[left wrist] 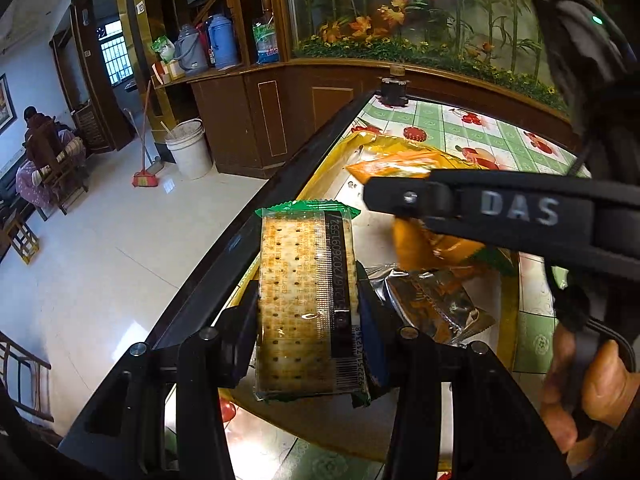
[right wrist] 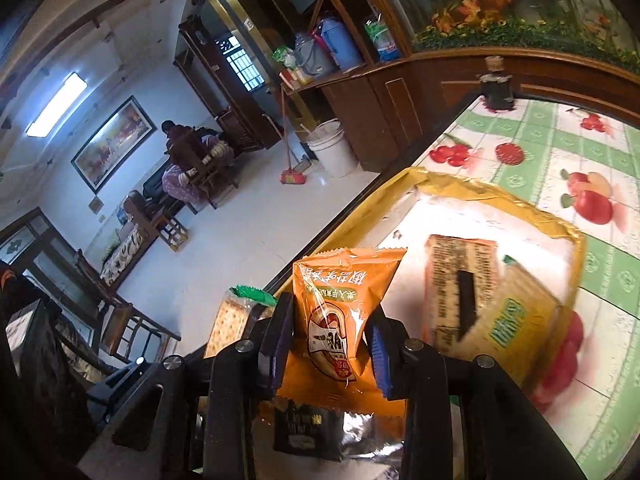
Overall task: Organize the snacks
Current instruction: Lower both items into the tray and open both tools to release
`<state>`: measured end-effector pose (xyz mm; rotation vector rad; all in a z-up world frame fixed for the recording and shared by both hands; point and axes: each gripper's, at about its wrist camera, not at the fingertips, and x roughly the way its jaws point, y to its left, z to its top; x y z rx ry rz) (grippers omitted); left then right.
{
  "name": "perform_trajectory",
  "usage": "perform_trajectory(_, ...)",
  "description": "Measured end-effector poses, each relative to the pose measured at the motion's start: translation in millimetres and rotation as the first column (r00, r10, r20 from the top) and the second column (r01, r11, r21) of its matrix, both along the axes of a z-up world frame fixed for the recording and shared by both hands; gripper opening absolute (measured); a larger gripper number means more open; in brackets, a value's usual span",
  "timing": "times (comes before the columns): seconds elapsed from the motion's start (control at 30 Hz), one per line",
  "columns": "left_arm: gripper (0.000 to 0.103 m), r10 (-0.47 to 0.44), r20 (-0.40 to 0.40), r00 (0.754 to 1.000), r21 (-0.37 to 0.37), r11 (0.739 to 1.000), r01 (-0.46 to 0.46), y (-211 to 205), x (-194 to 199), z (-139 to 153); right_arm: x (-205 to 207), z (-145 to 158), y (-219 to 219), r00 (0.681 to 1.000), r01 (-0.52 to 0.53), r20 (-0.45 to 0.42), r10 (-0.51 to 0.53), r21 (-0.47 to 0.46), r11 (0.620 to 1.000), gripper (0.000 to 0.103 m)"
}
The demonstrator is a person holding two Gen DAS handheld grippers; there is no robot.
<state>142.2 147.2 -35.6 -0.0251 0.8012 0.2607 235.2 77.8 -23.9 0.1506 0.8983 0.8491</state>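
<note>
My left gripper (left wrist: 308,316) is shut on a clear-wrapped cracker packet with green ends (left wrist: 306,304), held upright above the near-left corner of a low yellow-rimmed tray (left wrist: 320,176). That cracker packet (right wrist: 230,316) also shows at the left of the right wrist view. My right gripper (right wrist: 330,328) is shut on an orange snack packet (right wrist: 340,312) over the tray (right wrist: 500,202). In the left wrist view one of its fingers (left wrist: 404,198) reaches in from the right, with the orange packet (left wrist: 424,248) hanging below it. A silver and dark packet (left wrist: 432,304) lies in the tray beneath.
Further in the tray lie an orange printed pack (right wrist: 460,280) and a green-labelled cracker pack (right wrist: 520,320). A dark corked jar (right wrist: 496,88) stands at the far table edge. The table's black edge (left wrist: 248,240) drops to the floor on the left. A hand (left wrist: 592,392) grips the right handle.
</note>
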Motion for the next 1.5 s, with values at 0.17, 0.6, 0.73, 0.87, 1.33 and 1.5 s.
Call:
perform_trajectory(0.17, 0.044, -0.007, -0.024, 1.000, -0.012, 1.000, 0.007, 3.1, 6.3, -6.7, 6.0, -7.4, 15.0, 1.000, -0.016, -0.011, 0.015, -0.022, 1.000, 0.036)
perform_trajectory(0.6, 0.044, 0.004, -0.051, 0.999, -0.007, 1.000, -0.004, 4.0, 11.0, -18.3, 17.4, -19.1, 21.2, 1.000, -0.001, -0.023, 0.000, -0.048, 0.999, 0.038)
perform_trajectory(0.73, 0.044, 0.006, -0.059, 0.998, -0.016, 1.000, -0.007, 5.4, 12.9, -20.4, 18.6, -19.4, 22.3, 1.000, 0.007, -0.008, -0.008, -0.060, 0.998, 0.038)
perform_trajectory(0.87, 0.044, -0.002, -0.065, 0.998, -0.018, 1.000, 0.001, 3.8, 14.4, -20.7, 22.6, -21.8, 25.0, 1.000, 0.008, -0.013, -0.009, -0.073, 0.997, 0.037)
perform_trajectory(1.33, 0.045, 0.002, -0.075, 0.997, -0.049, 0.999, -0.006, 7.3, 12.7, -17.1, 27.1, -11.2, 20.1, 0.998, 0.058, 0.015, -0.056, -0.121, 0.991, 0.066)
perform_trajectory(1.5, 0.057, 0.024, -0.021, 0.999, 0.012, 1.000, -0.024, 0.0, 7.6, -6.6, 16.2, 6.7, -6.2, 0.995, 0.100, 0.032, -0.098, -0.076, 0.992, 0.068)
